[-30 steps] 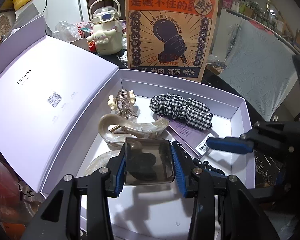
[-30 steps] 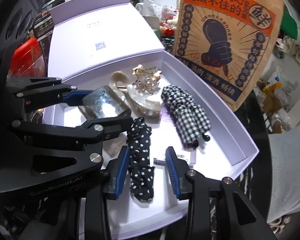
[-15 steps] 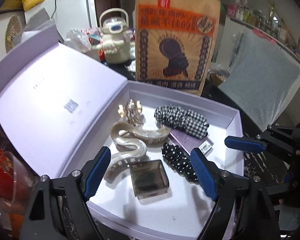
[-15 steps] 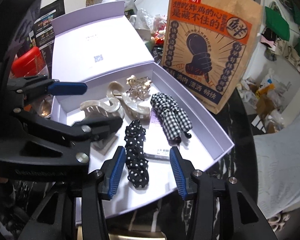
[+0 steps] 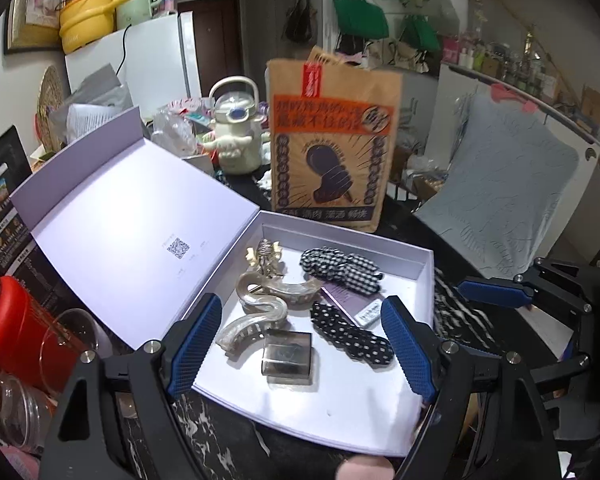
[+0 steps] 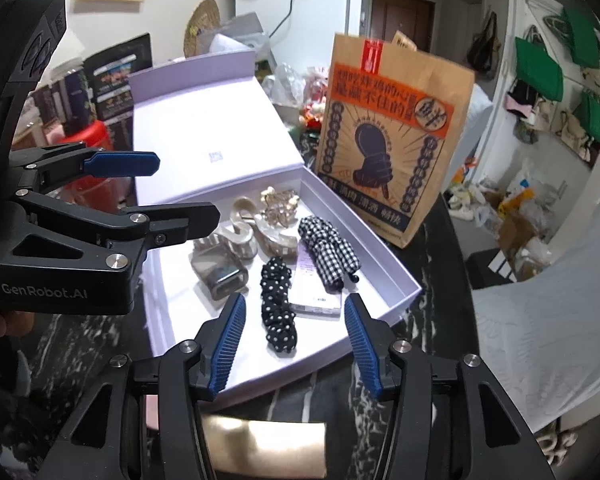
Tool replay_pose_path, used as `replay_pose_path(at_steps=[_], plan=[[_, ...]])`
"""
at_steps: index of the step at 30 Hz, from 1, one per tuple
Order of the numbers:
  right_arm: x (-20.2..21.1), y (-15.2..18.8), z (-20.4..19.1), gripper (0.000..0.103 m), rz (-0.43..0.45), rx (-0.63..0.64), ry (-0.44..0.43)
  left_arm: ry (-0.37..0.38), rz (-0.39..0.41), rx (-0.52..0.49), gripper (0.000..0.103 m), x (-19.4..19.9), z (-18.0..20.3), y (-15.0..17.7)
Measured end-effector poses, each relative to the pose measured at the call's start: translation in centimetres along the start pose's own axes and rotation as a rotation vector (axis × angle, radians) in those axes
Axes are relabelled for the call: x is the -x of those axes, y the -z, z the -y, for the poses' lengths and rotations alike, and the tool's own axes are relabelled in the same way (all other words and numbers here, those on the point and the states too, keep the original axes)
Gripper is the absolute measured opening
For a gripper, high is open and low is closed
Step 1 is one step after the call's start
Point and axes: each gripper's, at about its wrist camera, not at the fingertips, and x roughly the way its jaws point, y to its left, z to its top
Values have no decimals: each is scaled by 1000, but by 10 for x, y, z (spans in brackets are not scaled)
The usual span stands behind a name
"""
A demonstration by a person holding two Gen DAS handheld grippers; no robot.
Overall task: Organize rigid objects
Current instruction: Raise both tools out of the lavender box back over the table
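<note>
Over the lilac cardboard box [image 5: 427, 276], the left gripper [image 5: 300, 344] gaped empty; at its three o'clock, the right gripper [image 6: 292, 344] was opening, also empty.

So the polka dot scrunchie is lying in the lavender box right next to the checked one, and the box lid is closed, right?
Not quite: the lid is open, leaning back beside the box, as the left wrist view shows. The polka dot scrunchie does lie beside the checked one.
</note>
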Motion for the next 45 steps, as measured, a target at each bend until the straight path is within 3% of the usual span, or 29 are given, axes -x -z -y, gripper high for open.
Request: replay_pose_path(at_steps=[11, 26, 34, 45], plan=[[52, 14, -10, 72, 75, -7, 5, 19, 49, -16, 82, 50, 17, 17], [95, 46, -22, 102, 159, -30, 16, 51, 55, 9, 82, 81, 27, 59], [89, 69, -27, 103, 158, -38, 1, 65, 10, 37, 82, 77, 32, 86], [50, 102, -25, 103, 61, -99, -59, 98, -63, 95, 82, 53, 24, 115]])
